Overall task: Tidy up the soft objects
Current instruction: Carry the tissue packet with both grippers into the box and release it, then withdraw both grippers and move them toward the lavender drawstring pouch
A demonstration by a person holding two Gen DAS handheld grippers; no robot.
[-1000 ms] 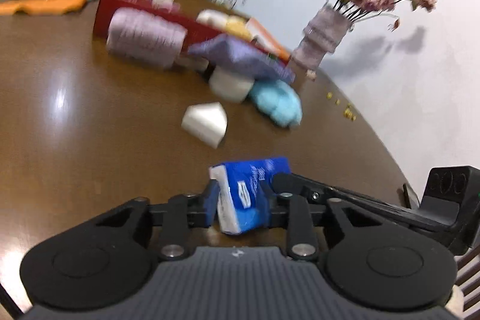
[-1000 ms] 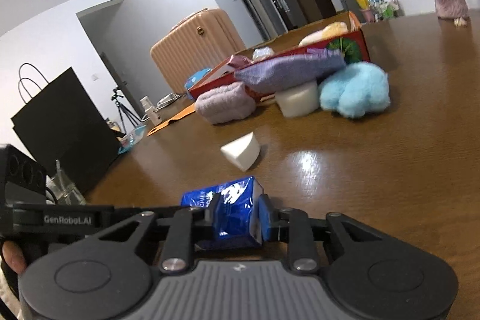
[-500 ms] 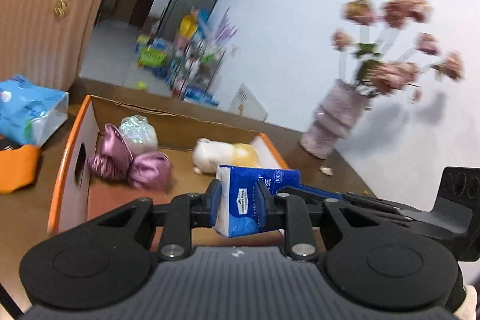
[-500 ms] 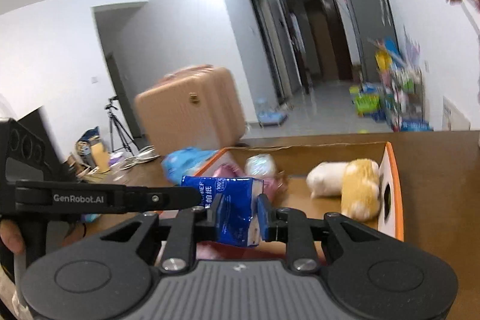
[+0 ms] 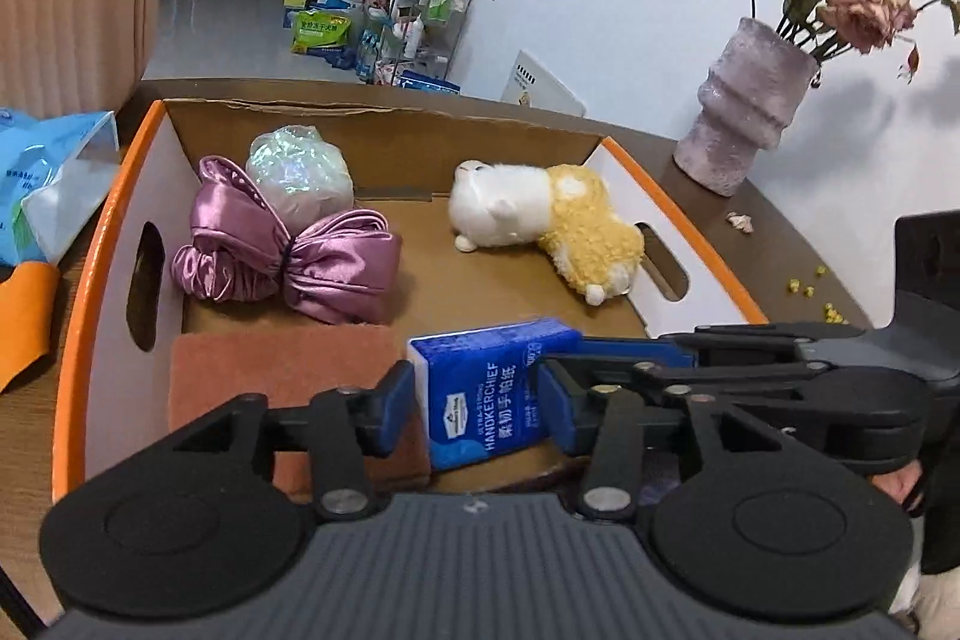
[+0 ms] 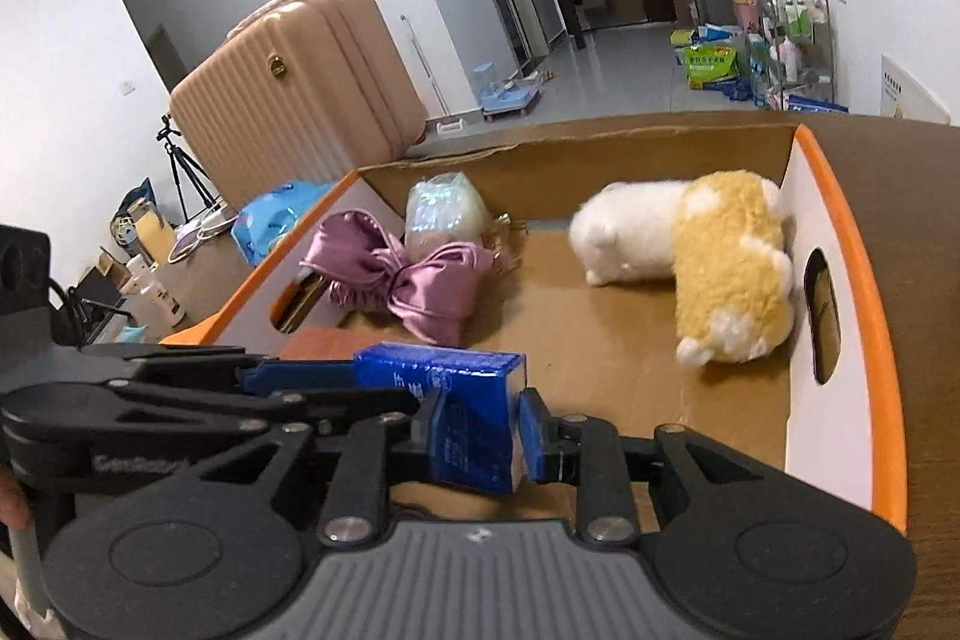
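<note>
Nearest first, your stock reads from the tools outward, each place given against the cardboard box (image 5: 678,220).

1. Left tool (image 5: 477,397): narrowed onto one end of the blue tissue pack (image 5: 480,370), a pad pressed to each side face. It carries nothing else.
2. Right tool (image 6: 480,430): likewise clamped on the same pack, at its other end and from the opposite side.
3. Tissue pack: inside the box's near wall, over bare floor. Its long axis runs from one of your tools to the other, roughly along that near wall. Whether it rests on the box floor or hangs just above it cannot be told.
4. Rust-brown pad (image 5: 282,358): flat in the box's near left corner, just beside the pack.
5. Purple satin bow (image 5: 288,256): mid-box, left side, beyond the pad.
6. Shiny wrapped bundle (image 5: 300,172): far left of the box, touching the bow.
7. White-and-yellow plush (image 5: 552,220): far right of the box, against the right wall.
8. Outside the box: a blue packet (image 5: 42,172) to its left and a vase (image 5: 738,124) past its far right corner, both on the desk (image 5: 780,244).

Judgement: the pack sits square between your tools with a free patch of floor below, so the release likely turns on opening both tools together. Letting one go first may swing the pack into the pad.
</note>
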